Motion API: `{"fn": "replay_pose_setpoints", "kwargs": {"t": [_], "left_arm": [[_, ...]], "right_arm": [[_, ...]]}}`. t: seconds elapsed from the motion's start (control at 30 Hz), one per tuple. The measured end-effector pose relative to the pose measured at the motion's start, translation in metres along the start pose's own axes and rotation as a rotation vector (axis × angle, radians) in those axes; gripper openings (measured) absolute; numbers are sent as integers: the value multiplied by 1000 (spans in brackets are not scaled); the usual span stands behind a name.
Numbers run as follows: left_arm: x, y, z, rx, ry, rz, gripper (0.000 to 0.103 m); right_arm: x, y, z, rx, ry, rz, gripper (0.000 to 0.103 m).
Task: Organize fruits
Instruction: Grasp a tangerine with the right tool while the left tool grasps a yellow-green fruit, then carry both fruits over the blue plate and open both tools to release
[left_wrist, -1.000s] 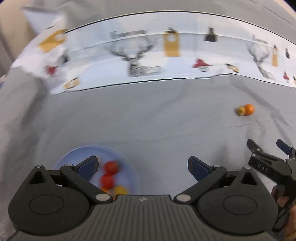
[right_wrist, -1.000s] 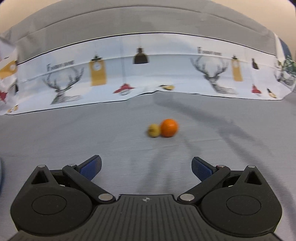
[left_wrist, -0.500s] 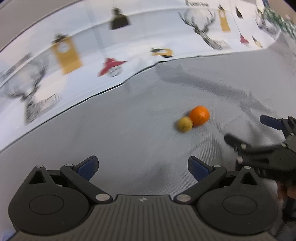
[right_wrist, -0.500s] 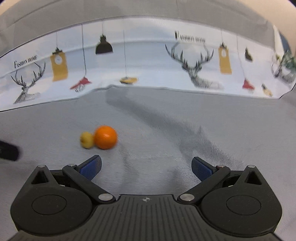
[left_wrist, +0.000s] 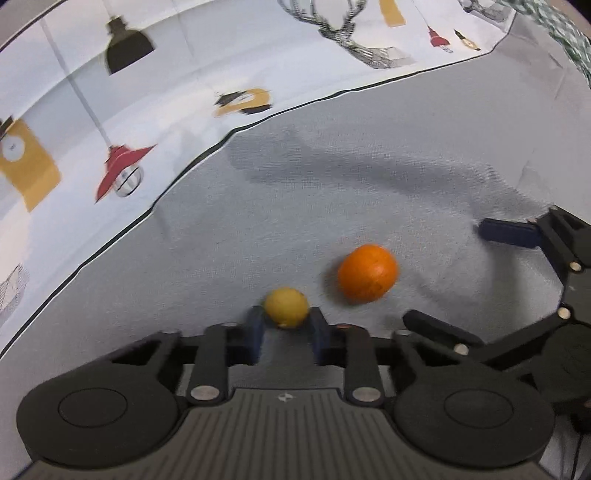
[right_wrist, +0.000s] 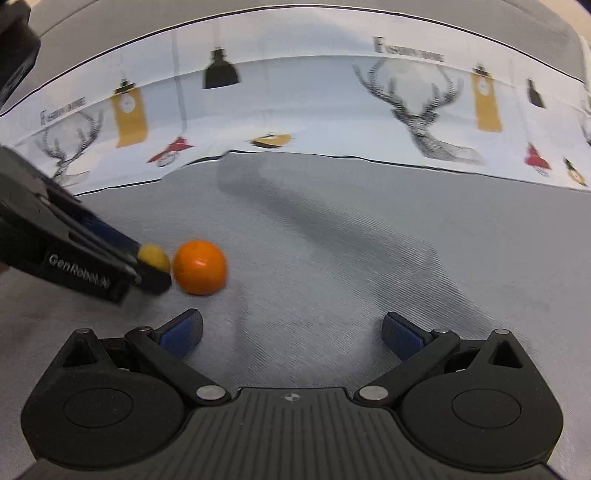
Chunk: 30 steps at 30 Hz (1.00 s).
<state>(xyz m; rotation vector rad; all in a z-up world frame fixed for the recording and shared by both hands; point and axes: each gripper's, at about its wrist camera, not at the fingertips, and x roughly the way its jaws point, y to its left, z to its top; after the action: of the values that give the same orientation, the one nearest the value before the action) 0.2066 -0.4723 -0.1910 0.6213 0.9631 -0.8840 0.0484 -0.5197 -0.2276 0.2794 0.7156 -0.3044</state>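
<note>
On grey woven cloth (right_wrist: 369, 266): two fruits, one small yellow fruit (left_wrist: 286, 307) and one larger orange (left_wrist: 367, 275), just beside each other, whether touching cannot be told. No other fruit in view.

Two grippers. Left gripper (left_wrist: 287, 326) pointing steeply down, its blue pads pinched against both sides of the yellow fruit, which sits at the very fingertips; closed on it. From the right wrist view, same grip seen side-on: left gripper (right_wrist: 153, 264) coming in from the left edge, yellow fruit (right_wrist: 153, 256) clamped at its tip, orange (right_wrist: 199, 267) just to its right. Right gripper (right_wrist: 291, 330) spread wide, nothing between its two blue pads, only bare cloth; orange lying ahead and left of its left finger, apart from it. Same right gripper (left_wrist: 484, 273) visible at the right edge of the left wrist view, fingers wide apart, near the orange without touching.

Writing: "GenRobot.AI" in white on the black side of the left gripper. On the printed white sheet (right_wrist: 314, 110) behind the cloth, a blurred line beginning with a large "F", twice over, not readable further. Printed there too: stag heads, black and red hanging lamps, mustard-yellow clocks.

Grey cloth lightly wrinkled, soft shadows across it. Beyond the sheet, more grey fabric; room otherwise not to be made out.
</note>
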Motion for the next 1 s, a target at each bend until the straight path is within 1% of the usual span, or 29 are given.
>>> {"fn": "replay_pose_setpoints", "kwargs": {"t": [0.13,0.2,0.23,0.3,0.33,0.4,0.47,0.53,0.6,0.63,0.7,0.77,0.87,0.93,1.0], "left_arm": [[-3,20,-4,-27,-4,31,27],[-5,27,-6,-46,-6,29,27],[-6,29,-7,-55,-10,30,26],[-12,30,-9,-64,-29,30,26],[-18,29,-11,-68,-47,28,26],[-33,28,-16,-89,-62,25,26],[-55,31,-26,-143,-72,8,26],[-83,34,-40,-199,-76,5,26],[-117,36,-61,-247,-70,28,26],[-133,37,-71,-267,-65,40,26],[-169,39,-96,-310,-50,73,26],[-208,42,-126,-350,-46,98,26],[-260,42,-169,-396,-45,140,26],[-291,40,-199,-416,-45,174,26],[-313,37,-223,-437,-37,203,26]], "right_arm": [[16,19,11,-61,-9,33,102],[25,30,17,-88,-12,39,102],[28,34,19,-97,-13,47,101],[31,42,20,-117,-38,78,62],[31,47,20,-129,-39,78,38],[27,53,21,-144,-44,55,38],[18,53,21,-113,-43,51,38],[2,52,24,-26,-7,65,38],[-18,54,26,57,22,91,38],[-29,58,26,78,35,94,38],[-52,69,26,106,61,106,38],[-79,81,24,141,87,145,38],[-122,102,15,184,108,229,38],[-154,122,7,169,105,265,38],[-186,142,0,147,96,290,38]]}}
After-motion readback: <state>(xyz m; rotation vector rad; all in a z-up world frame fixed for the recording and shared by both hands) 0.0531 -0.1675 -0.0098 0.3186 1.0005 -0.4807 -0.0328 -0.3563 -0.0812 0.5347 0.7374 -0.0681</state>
